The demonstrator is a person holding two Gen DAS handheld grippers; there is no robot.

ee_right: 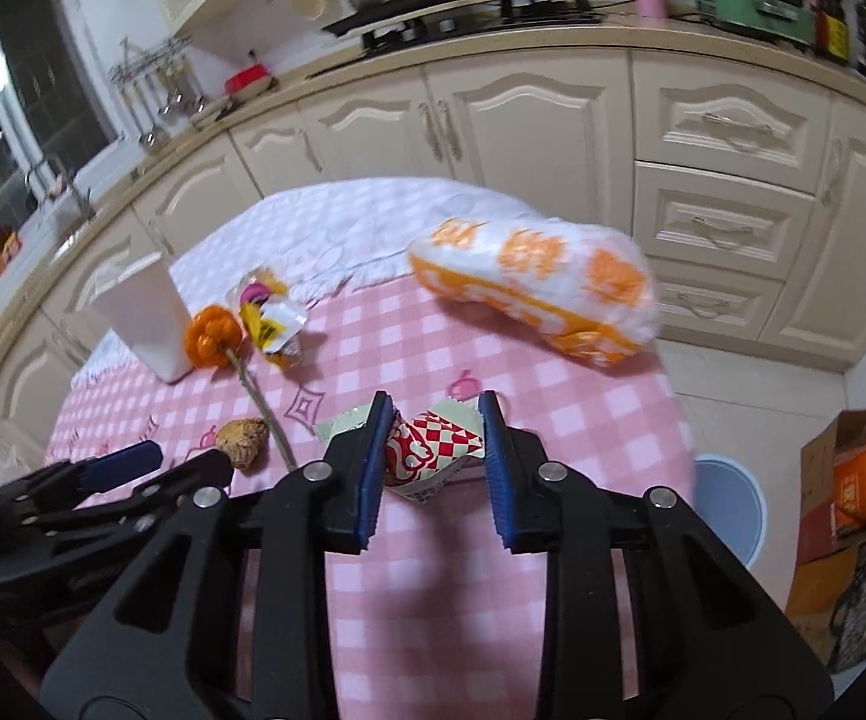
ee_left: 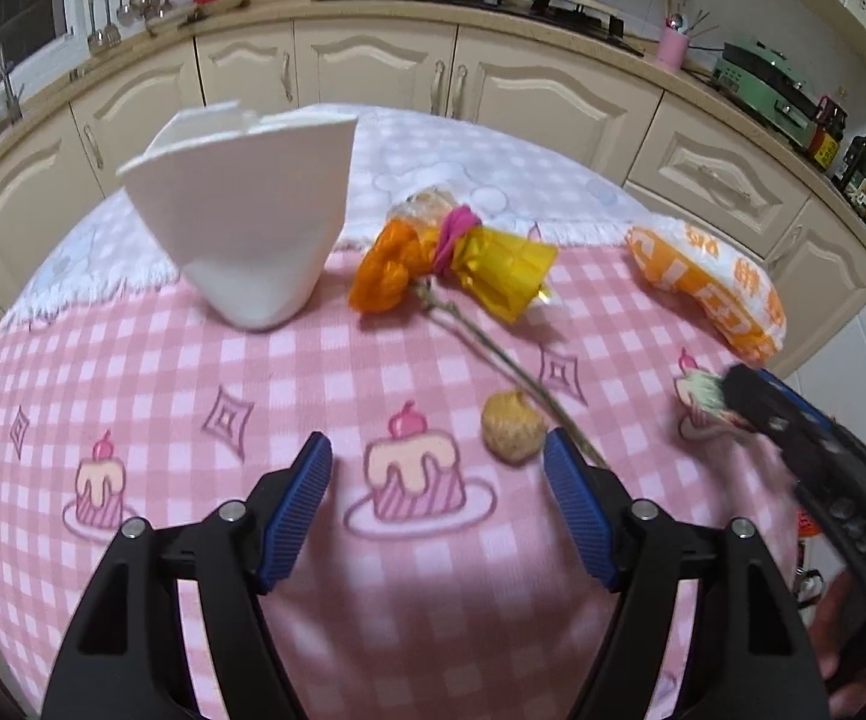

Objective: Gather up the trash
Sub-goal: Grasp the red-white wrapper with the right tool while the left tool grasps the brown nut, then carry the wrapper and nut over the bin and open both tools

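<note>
My right gripper is shut on a red-and-white checked wrapper and holds it over the pink checked tablecloth. The wrapper also shows in the left wrist view, held at the far right. My left gripper is open and empty, low over the cloth. A brown walnut-like lump lies just ahead of its right finger, also seen in the right wrist view. A dried flower with an orange head and long stem lies beyond, beside yellow wrappers.
A white paper bag stands at the back left. An orange-and-white snack bag lies at the table's right edge. A blue bin and cardboard boxes stand on the floor to the right. Kitchen cabinets run behind.
</note>
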